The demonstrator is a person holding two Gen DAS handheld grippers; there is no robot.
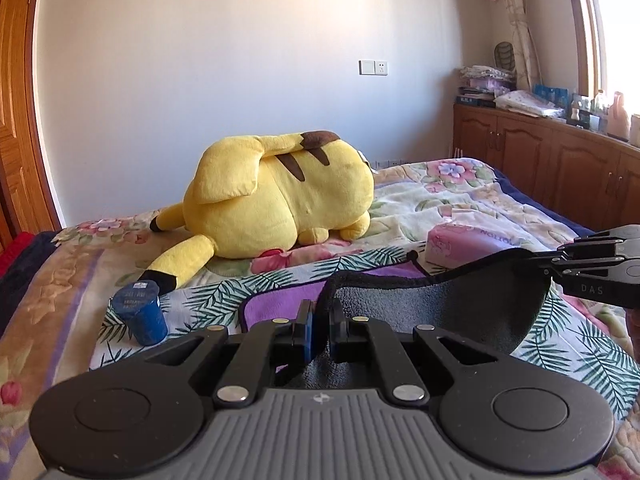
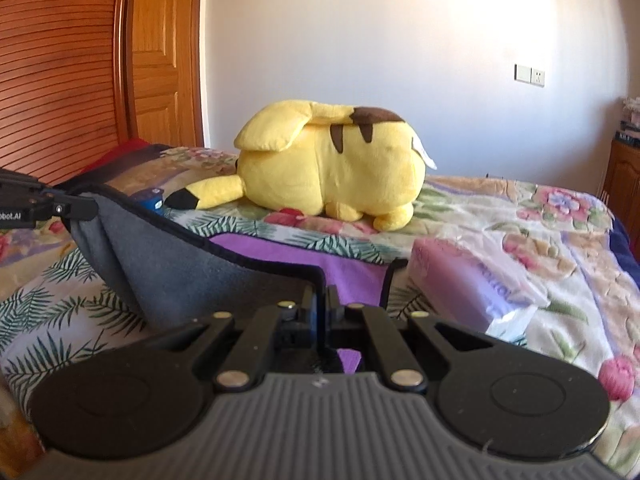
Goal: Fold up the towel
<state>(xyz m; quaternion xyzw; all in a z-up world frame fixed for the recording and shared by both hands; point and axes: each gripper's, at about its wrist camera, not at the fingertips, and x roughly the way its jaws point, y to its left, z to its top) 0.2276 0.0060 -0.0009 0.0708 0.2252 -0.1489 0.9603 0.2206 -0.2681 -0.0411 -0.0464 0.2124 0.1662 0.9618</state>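
**Both grippers pinch the near edge of the towel above the bed**

In the left wrist view, the left gripper sits low in the centre of the frame, its jaws closed on the black-trimmed hem of the towel. The towel shows a grey face towards the camera and a purple face lying on the floral bedspread beyond. The right gripper enters from the right edge, clamped on the same hem, which hangs in a curve between the two.

In the right wrist view, the right gripper holds the hem at lower centre; the left gripper grips it at the left edge.

A yellow Pikachu plush lies mid-frame, a blue cylindrical container at lower left, a pink tissue pack right of centre.
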